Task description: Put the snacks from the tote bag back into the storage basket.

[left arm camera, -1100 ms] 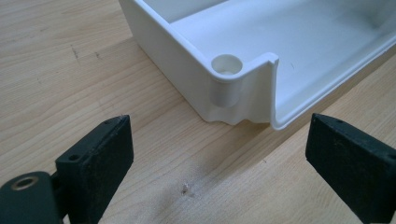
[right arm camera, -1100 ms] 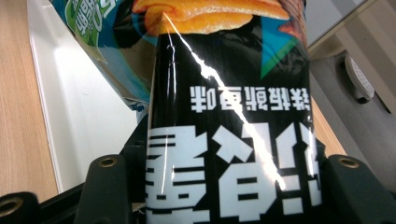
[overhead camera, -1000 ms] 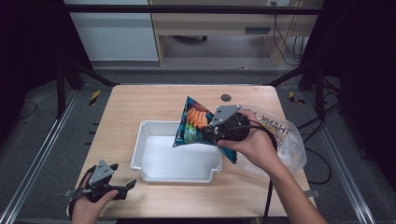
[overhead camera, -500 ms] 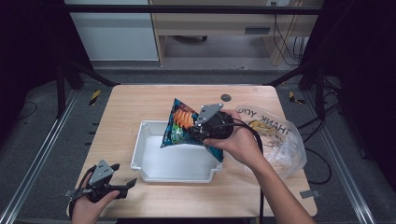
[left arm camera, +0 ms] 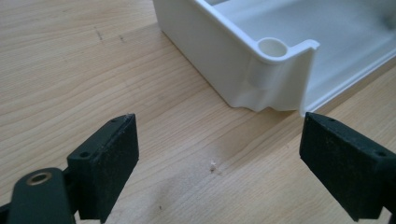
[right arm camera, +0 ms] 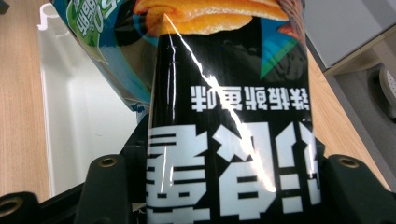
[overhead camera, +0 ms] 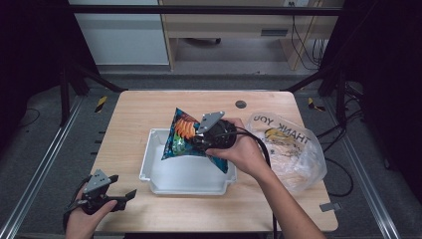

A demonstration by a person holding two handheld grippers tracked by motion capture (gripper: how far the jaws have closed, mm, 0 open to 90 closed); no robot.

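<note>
A blue and black snack bag (overhead camera: pixel 181 134) with orange chips printed on it hangs over the white tray (overhead camera: pixel 164 181), and my right gripper (overhead camera: pixel 201 140) is shut on it. In the right gripper view the snack bag (right arm camera: pixel 229 116) fills the space between the two jaws, above the tray (right arm camera: pixel 74 116). My left gripper (overhead camera: pixel 122 196) rests open near the table's front left corner. In the left gripper view the jaws of my left gripper (left arm camera: pixel 219 158) stand wide apart over bare wood, with the tray's corner (left arm camera: pixel 275 70) just beyond them.
A clear plastic "THANK YOU" shopping bag (overhead camera: pixel 291 149) lies at the right of the wooden table (overhead camera: pixel 134 114). A small dark round disc (overhead camera: pixel 241 104) sits near the far edge. Black frame rails and cables surround the table.
My right gripper has carried the snack bag leftward from beside the plastic bag to above the tray. The left gripper has stayed in place.
</note>
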